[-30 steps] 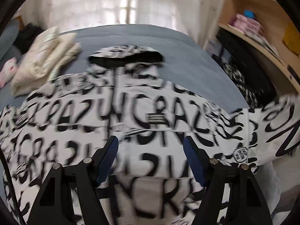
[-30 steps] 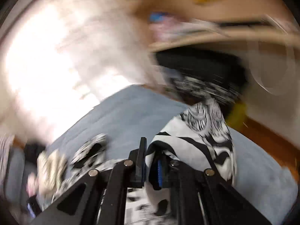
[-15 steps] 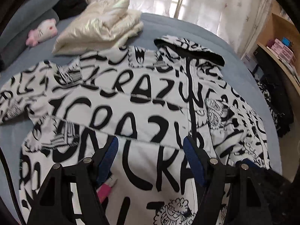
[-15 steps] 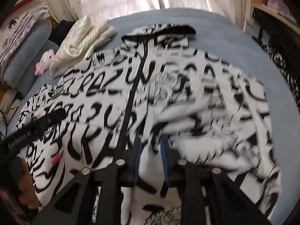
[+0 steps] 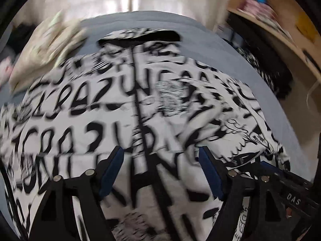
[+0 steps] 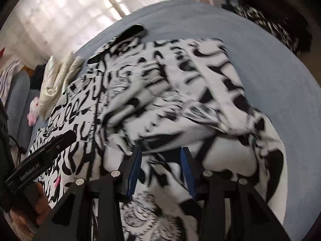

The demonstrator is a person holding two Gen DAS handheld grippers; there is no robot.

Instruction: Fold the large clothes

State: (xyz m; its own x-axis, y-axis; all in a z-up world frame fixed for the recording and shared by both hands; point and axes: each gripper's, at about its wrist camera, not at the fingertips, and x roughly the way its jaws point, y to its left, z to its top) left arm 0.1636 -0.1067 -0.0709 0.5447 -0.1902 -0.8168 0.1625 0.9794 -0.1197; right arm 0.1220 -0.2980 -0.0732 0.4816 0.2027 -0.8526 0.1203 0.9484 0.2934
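Observation:
A large white hooded jacket (image 5: 84,124) with black lettering lies spread on the blue-grey bed (image 5: 200,40), its hood (image 5: 140,37) at the far end. Its right sleeve (image 6: 180,104) is folded in across the body. My left gripper (image 5: 160,150) hovers over the zip line at the jacket's lower middle; its jaws are opening, with nothing between them. My right gripper (image 6: 160,152) hangs just above the folded sleeve, its jaws opening and the pads clear of the cloth beneath. In the right wrist view the left gripper (image 6: 50,146) shows at the left, held by a hand (image 6: 30,204).
A folded cream garment (image 5: 46,46) lies at the bed's far left, with a pink plush toy (image 6: 33,110) beside it. A dark heap of clothes (image 5: 266,64) and a wooden shelf (image 5: 280,34) stand to the right of the bed. Curtained windows are behind.
The right gripper came down with the sleeve it was shut on, laid it across the jacket and let go. The left gripper's jaws widened and its view swung over the jacket.

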